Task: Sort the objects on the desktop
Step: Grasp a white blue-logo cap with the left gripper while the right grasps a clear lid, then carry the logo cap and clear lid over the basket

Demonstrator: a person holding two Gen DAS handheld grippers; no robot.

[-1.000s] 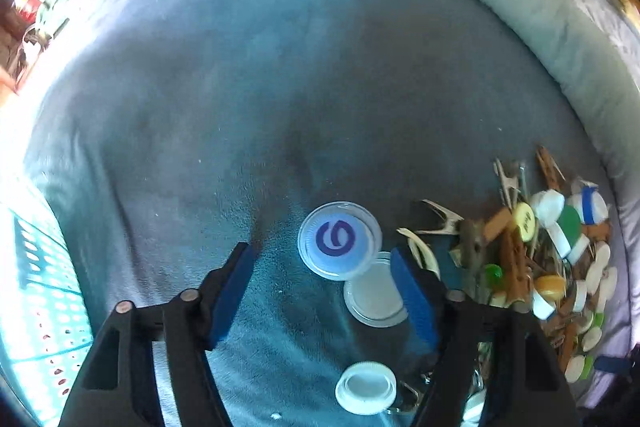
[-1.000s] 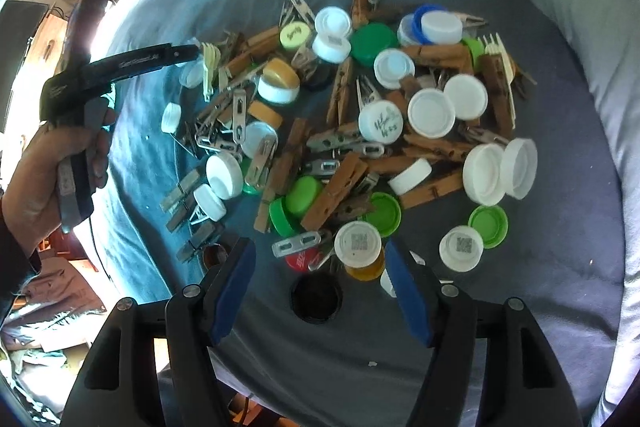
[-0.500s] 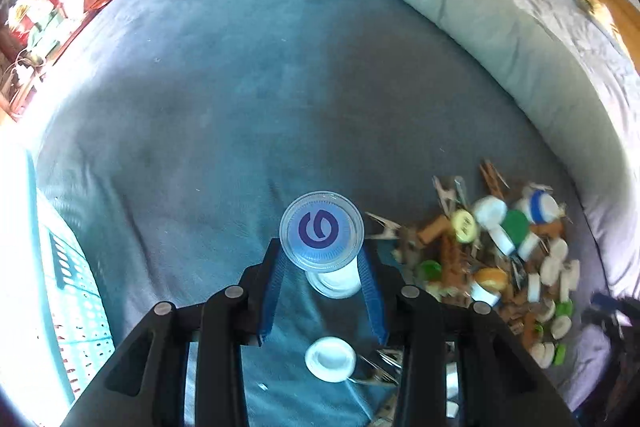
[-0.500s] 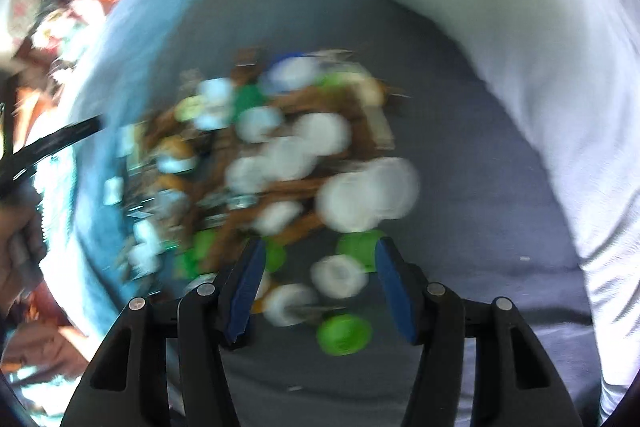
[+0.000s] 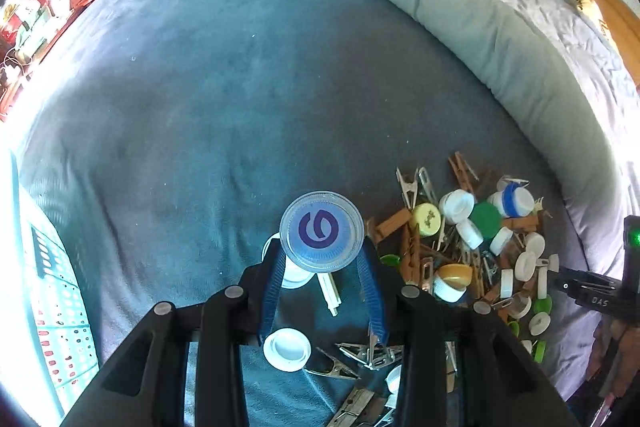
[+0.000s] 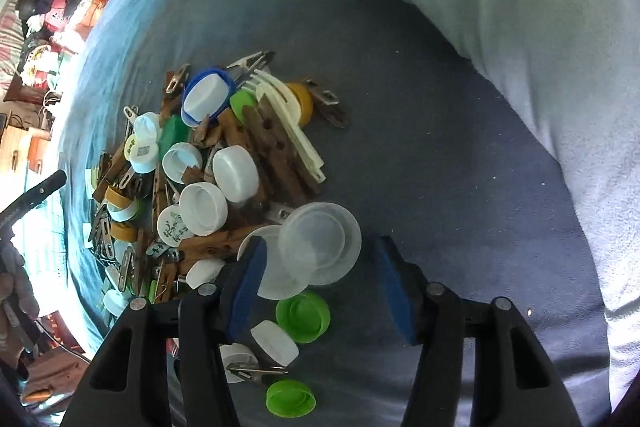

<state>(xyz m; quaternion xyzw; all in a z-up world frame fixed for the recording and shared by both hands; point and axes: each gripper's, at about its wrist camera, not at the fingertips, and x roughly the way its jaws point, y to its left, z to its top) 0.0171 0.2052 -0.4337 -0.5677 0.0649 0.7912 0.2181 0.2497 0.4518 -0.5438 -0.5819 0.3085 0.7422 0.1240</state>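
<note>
left tool (image 5: 322, 267) clamps blue-logo lid (image 5: 321, 231) | right tool (image 6: 318, 281) closing, translucent lid (image 6: 320, 245) between pads, ungripped

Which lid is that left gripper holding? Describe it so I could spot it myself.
Start at the grey blanket, then find the heap of caps and pegs at its right. Just left of that heap, the left gripper is shut on a clear round lid. It alone bears a dark blue swirl on a pale blue disc; its neighbours are plain white, green or yellow.
</note>
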